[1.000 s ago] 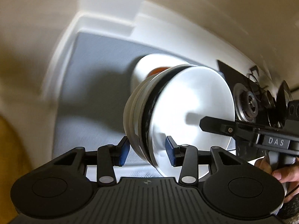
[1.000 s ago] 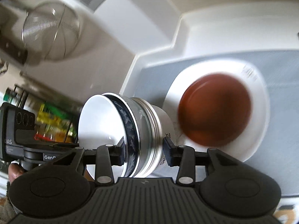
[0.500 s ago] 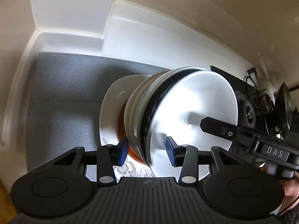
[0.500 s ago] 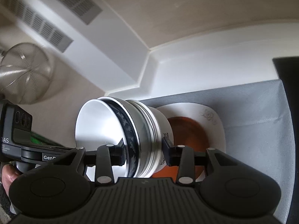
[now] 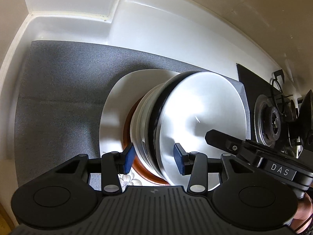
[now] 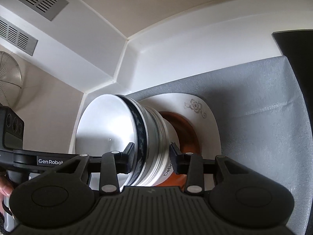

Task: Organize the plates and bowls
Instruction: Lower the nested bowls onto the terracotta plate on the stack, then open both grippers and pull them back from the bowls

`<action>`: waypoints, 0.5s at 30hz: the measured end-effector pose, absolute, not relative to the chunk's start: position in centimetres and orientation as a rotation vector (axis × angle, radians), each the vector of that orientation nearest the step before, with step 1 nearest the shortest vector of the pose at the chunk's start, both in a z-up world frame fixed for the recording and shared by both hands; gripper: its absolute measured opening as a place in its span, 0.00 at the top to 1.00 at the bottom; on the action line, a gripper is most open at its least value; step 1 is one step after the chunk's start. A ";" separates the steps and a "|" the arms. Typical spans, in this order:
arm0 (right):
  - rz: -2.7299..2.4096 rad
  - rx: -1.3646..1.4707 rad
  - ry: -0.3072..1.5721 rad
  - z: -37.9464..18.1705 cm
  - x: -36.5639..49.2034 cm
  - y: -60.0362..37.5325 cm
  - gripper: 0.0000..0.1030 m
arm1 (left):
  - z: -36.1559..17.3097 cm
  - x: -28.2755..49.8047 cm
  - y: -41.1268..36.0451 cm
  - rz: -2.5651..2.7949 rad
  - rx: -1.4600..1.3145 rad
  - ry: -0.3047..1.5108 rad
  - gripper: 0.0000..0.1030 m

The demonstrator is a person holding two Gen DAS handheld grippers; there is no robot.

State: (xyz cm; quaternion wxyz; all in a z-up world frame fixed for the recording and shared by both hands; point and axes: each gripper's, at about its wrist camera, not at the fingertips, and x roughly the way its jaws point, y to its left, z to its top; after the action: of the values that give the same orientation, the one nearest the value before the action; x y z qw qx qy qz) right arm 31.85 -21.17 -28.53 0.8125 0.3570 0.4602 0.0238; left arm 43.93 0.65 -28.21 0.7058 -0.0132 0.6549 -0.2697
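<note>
Bowls (image 5: 187, 125), nested as one stack, held between both sets of tongs and carried on edge, mouth facing the right-hand side, foot facing the brown dish. Gripped by left tongs (image 5: 154, 158): blue pads pressed on the rim edge of the stack, one pad on the outer wall side, the other inside the top bowl. Gripped likewise by right tongs (image 6: 151, 157) on the opposite rim (lettering partly visible on the lowest bowl's wall, not legible in full).

Position of stack: suspended over the white plate (image 5: 115, 109), which lies on the grey mat (image 5: 64, 90) covering the surface. Brown dish (image 5: 148, 174) seated at the plate's centre, directly behind the stack's foot. Contact between foot and dish: cannot be confirmed from either view.

Governing relation for the coming move: stack axis lying roughly along 3–9 o'clock in the left wrist view, dish at 9 o'clock from the stack, mouth at 3 o'clock. Judged requirement: rotate axis toward vertical and lower foot-first into the dish centre, both hands matched. Neither hand nearer; load shared equally.

Risk, as judged: uneven release tipping the nested bowls; inner bowls sliding out while on edge.

Stove burner (image 5: 272, 121) at 3 o'clock, well apart.
</note>
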 end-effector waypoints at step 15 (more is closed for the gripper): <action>-0.007 0.746 0.969 -29.4 31.1 -20.7 0.55 | -29.0 43.0 1.1 -0.673 -0.025 1.385 0.55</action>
State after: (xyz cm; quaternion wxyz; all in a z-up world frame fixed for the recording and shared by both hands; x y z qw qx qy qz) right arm 31.13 -20.70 -29.37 0.8189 0.3500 0.4550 -0.0032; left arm 43.04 1.11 -28.97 0.7180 -0.0113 0.6259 -0.3043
